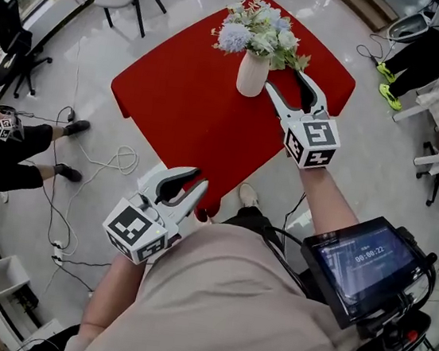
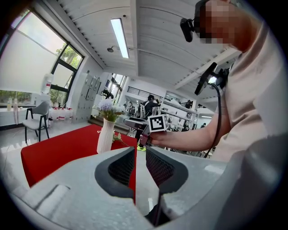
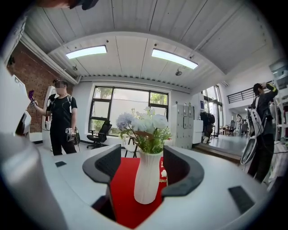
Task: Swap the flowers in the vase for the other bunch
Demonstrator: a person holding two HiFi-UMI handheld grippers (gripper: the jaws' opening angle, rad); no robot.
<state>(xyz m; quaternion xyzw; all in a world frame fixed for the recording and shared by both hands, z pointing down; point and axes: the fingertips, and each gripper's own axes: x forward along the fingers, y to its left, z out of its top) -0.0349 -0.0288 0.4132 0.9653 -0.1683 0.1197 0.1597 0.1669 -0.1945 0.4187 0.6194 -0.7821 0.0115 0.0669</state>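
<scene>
Beige-shirted torso (image 1: 250, 311), one, fills 6 o'clock of the head view, with one black screen unit (image 1: 360, 265) at 4 o'clock.

Head view:
- One square red table (image 1: 181, 101).
- One white ribbed ceramic vase (image 1: 252, 75) stands toward 1 o'clock of the table's centre. It holds one bunch of pale blue and white flowers with green leaves (image 1: 259, 30).
- Two grippers. The right gripper (image 1: 286, 82) is at 3 o'clock of the vase, just beside it. The left gripper (image 1: 185, 182) is at the table's 6 o'clock corner.

Left gripper view:
- Two jaws, a narrow slit apart, nothing between them.
- The vase (image 2: 106, 134) is at 11 o'clock.

Right gripper view:
- Two jaws spread wide.
- The vase (image 3: 147, 179) is upright on the red table between them, and neither pad touches it.
- One bystander in black (image 3: 62, 121) is at 9 o'clock.
</scene>
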